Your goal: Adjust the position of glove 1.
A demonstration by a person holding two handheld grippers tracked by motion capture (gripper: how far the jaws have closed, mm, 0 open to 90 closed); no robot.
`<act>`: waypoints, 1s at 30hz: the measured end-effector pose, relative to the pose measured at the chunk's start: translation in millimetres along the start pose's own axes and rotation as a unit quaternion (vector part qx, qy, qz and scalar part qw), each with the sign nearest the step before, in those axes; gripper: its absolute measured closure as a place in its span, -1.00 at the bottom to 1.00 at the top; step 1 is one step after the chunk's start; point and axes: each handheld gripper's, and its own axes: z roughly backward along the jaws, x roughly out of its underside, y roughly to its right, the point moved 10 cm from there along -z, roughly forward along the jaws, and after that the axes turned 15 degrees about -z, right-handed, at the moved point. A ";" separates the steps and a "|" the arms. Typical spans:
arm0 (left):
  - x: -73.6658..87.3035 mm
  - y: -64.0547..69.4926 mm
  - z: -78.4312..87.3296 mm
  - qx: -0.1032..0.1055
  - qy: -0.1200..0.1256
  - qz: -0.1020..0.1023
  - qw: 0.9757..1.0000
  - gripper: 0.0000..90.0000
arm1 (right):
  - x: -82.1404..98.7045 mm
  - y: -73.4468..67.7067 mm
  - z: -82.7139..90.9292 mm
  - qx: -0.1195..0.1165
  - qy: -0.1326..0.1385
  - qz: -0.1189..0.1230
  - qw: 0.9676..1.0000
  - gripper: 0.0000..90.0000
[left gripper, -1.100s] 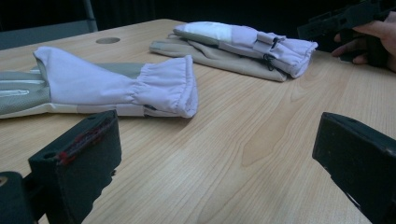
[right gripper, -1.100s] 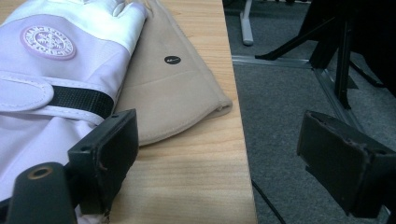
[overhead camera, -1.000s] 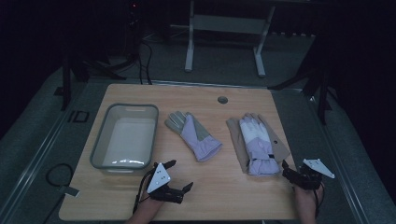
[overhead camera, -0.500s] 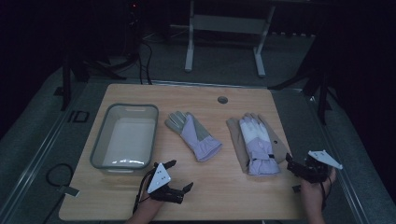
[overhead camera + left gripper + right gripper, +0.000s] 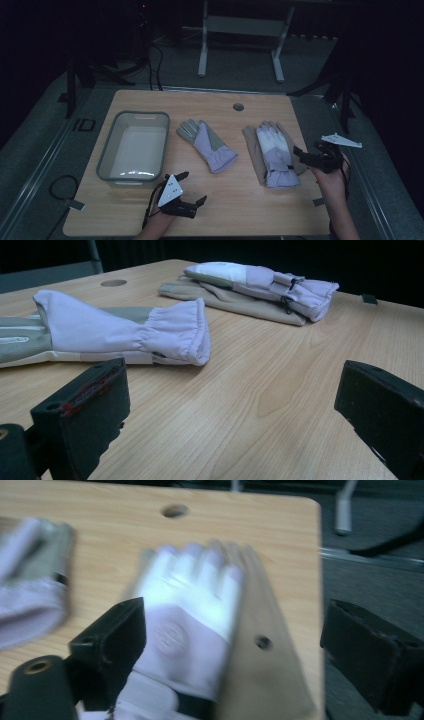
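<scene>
Two gloves lie on the wooden table (image 5: 250, 205). A lilac and grey glove (image 5: 207, 145) lies mid-table, cuff toward me. Further right, a lilac and white glove (image 5: 274, 152) rests on a beige fabric piece (image 5: 251, 145). My left gripper (image 5: 192, 189) stands open near the front edge with nothing between its jaws. In the left gripper view, that gripper (image 5: 230, 405) faces the lilac cuff (image 5: 175, 335), a short way off. My right gripper (image 5: 300, 156) hovers open at the right edge of the white glove (image 5: 190, 620), holding nothing; the right gripper view is blurred.
A clear plastic bin (image 5: 132, 147) stands at the table's left, with nothing visible inside. A round hole (image 5: 238, 107) sits near the back edge. Metal stand legs (image 5: 240, 45) and cables lie on the dark floor beyond.
My right gripper has lifted and moved forward from the front right corner to beside the white glove. The left gripper and both gloves have stayed put.
</scene>
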 end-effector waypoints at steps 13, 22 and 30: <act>-0.1 0.0 0.1 0.001 0.001 0.001 1.000 -0.97 | -25.2 -55.4 -25.1 -0.042 -0.016 0.037 0.998 -0.69; -0.1 0.2 0.2 0.003 0.001 0.001 1.000 -0.97 | -23.4 -90.9 -46.0 -0.068 -0.040 0.063 0.995 -0.67; -0.2 0.7 0.1 0.006 0.001 0.000 1.000 -0.97 | -21.4 -130.4 -65.3 -0.098 -0.063 0.090 0.989 -0.65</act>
